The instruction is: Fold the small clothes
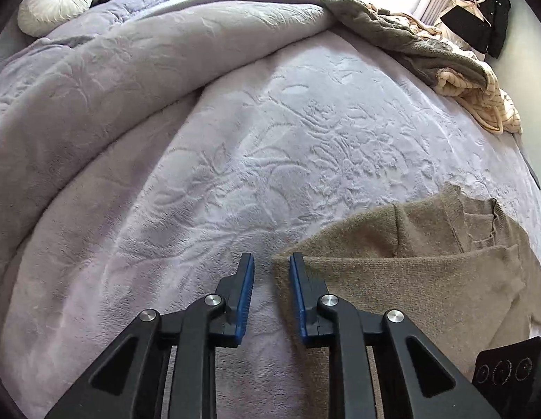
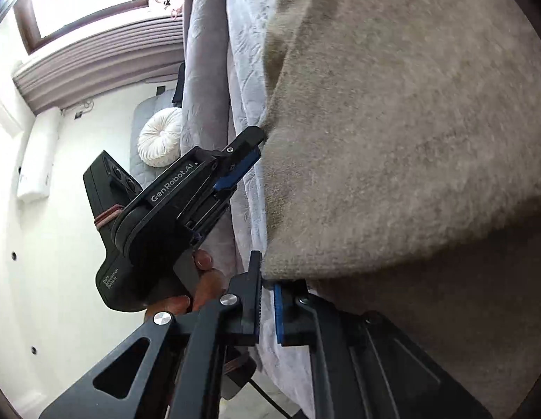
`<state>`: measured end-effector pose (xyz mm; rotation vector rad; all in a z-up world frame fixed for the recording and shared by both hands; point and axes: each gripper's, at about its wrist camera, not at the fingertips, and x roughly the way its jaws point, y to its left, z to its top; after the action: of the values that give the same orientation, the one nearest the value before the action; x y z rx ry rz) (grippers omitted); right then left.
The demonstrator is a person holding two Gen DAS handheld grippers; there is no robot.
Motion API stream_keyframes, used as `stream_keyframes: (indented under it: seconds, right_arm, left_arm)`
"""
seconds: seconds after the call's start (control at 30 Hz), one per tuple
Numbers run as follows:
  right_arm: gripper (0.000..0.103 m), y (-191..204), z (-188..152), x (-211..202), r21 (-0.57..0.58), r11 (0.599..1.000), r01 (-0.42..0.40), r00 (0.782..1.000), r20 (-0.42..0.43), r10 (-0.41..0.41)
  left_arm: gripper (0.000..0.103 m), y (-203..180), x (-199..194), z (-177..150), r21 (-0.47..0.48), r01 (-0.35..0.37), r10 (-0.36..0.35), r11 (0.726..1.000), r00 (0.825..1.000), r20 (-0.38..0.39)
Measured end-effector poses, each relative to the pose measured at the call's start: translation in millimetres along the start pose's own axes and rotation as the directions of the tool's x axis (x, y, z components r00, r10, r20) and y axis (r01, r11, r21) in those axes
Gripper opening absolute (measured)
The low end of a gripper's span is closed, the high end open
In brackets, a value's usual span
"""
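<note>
A tan knitted garment (image 1: pixel 427 265) lies on the lilac bedspread (image 1: pixel 235 160), at the lower right of the left wrist view. My left gripper (image 1: pixel 271 262) is open, its jaws straddling the garment's left corner. It also shows in the right wrist view (image 2: pixel 258 145), at the garment's edge. In the right wrist view the garment (image 2: pixel 392 139) fills the right side. My right gripper (image 2: pixel 267 279) is open by a narrow gap right at the garment's lower edge; whether any cloth lies between the pads is hidden.
A bunched lilac duvet (image 1: pixel 113 80) lies across the back of the bed. A pile of grey and cream clothes (image 1: pixel 445 56) sits at the back right. A round white cushion (image 1: pixel 55 0) lies at the back left. A person's hand (image 2: pixel 200 279) holds the left gripper.
</note>
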<state>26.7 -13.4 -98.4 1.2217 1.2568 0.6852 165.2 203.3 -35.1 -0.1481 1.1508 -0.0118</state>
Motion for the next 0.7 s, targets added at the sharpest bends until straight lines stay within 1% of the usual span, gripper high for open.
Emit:
stream_keyframes:
  seconds: [0.03, 0.07, 0.1, 0.17, 0.2, 0.23, 0.27, 0.3, 0.33, 0.37, 0.4, 0.43, 0.47, 0.5, 0.53, 0.6, 0.67, 0.7]
  right_arm:
    - [0.007, -2.1, 0.8, 3.9, -0.024, 0.998, 0.062, 0.998, -0.018, -0.063]
    - [0.008, -5.8, 1.0, 7.4, -0.036, 0.992, 0.124, 0.991, -0.037, -0.125]
    - [0.008, -12.7, 0.6, 10.9, -0.048, 0.976, 0.211, 0.975, -0.068, -0.214]
    - [0.010, -15.9, -1.5, 3.1, -0.066, 0.977, 0.203, 0.973, -0.095, -0.208]
    - [0.021, -12.3, -2.9, -8.3, -0.094, 0.971, 0.220, 0.968, -0.099, -0.229]
    - [0.036, -9.8, -2.9, -20.3, -0.111, 0.966, 0.233, 0.965, -0.093, -0.244]
    - [0.045, -6.7, -1.6, -37.3, -0.123, 0.964, 0.235, 0.967, -0.075, -0.245]
    - [0.058, -3.8, 1.8, -61.2, -0.136, 0.960, 0.244, 0.968, -0.033, -0.250]
    - [0.059, -1.6, 5.9, -82.2, -0.146, 0.954, 0.263, 0.964, 0.013, -0.264]
    - [0.059, 0.7, 10.2, -106.3, -0.155, 0.941, 0.300, 0.954, 0.069, -0.293]
    - [0.059, 1.0, 17.8, -133.8, -0.151, 0.922, 0.358, 0.931, 0.136, -0.339]
    - [0.059, -1.0, 25.9, -160.8, -0.128, 0.903, 0.410, 0.902, 0.200, -0.382]
    - [0.059, -2.1, 33.5, -175.0, -0.103, 0.896, 0.432, 0.886, 0.235, -0.400]
    - [0.059, -8.9, 42.6, -199.1, -0.051, 0.896, 0.441, 0.868, 0.277, -0.412]
    - [0.059, -12.6, 47.9, -209.7, -0.021, 0.901, 0.433, 0.865, 0.291, -0.409]
    - [0.059, -26.7, 63.4, -238.5, 0.081, 0.913, 0.401, 0.850, 0.340, -0.403]
    - [0.059, -36.3, 78.3, -255.7, 0.123, 0.913, 0.389, 0.831, 0.381, -0.405]
    - [0.052, -37.2, 82.3, -257.1, 0.127, 0.910, 0.395, 0.822, 0.394, -0.412]
  left_arm:
    - [0.023, 1.8, -1.8, -1.5, 0.002, -0.026, 0.026, 1.000, 1.000, 0.006]
    - [0.023, 3.5, -3.7, -3.9, 0.002, -0.055, 0.055, 0.999, 0.998, 0.010]
    - [0.023, 4.7, -4.7, -6.3, 0.003, -0.081, 0.081, 0.997, 0.997, 0.008]
    - [0.023, 8.1, -10.3, -14.0, 0.000, -0.122, 0.122, 0.993, 0.992, 0.012]
    - [0.023, 8.8, -14.2, -17.9, -0.002, -0.124, 0.124, 0.992, 0.992, 0.024]
    - [0.026, 8.5, -18.7, -21.7, -0.006, -0.126, 0.126, 0.992, 0.991, 0.041]
    - [0.060, 8.3, -22.5, -25.8, -0.010, -0.131, 0.131, 0.991, 0.990, 0.050]
    - [0.086, 7.7, -26.5, -29.5, -0.020, -0.143, 0.144, 0.990, 0.988, 0.059]
    - [0.103, 4.1, -31.3, -32.8, -0.036, -0.171, 0.174, 0.985, 0.981, 0.087]
    - [0.103, 0.9, -34.6, -35.3, -0.033, -0.175, 0.178, 0.984, 0.978, 0.105]
    - [0.103, -2.0, -36.9, -37.4, -0.026, -0.175, 0.177, 0.984, 0.978, 0.107]
    - [0.103, -4.3, -38.3, -38.9, -0.032, -0.177, 0.179, 0.984, 0.979, 0.101]
    - [0.103, -6.0, -39.9, -40.1, -0.044, -0.169, 0.172, 0.985, 0.981, 0.094]
    - [0.103, -8.6, -41.1, -40.8, -0.053, -0.156, 0.160, 0.986, 0.983, 0.088]
    - [0.103, -12.1, -43.7, -42.4, -0.063, -0.154, 0.159, 0.986, 0.984, 0.086]
    - [0.103, -20.0, -50.0, -45.0, -0.074, -0.177, 0.183, 0.981, 0.979, 0.093]
    - [0.103, -32.8, -54.4, -47.2, -0.068, -0.203, 0.208, 0.977, 0.973, 0.096]
    - [0.103, -40.0, -55.1, -49.4, -0.060, -0.199, 0.204, 0.978, 0.975, 0.090]
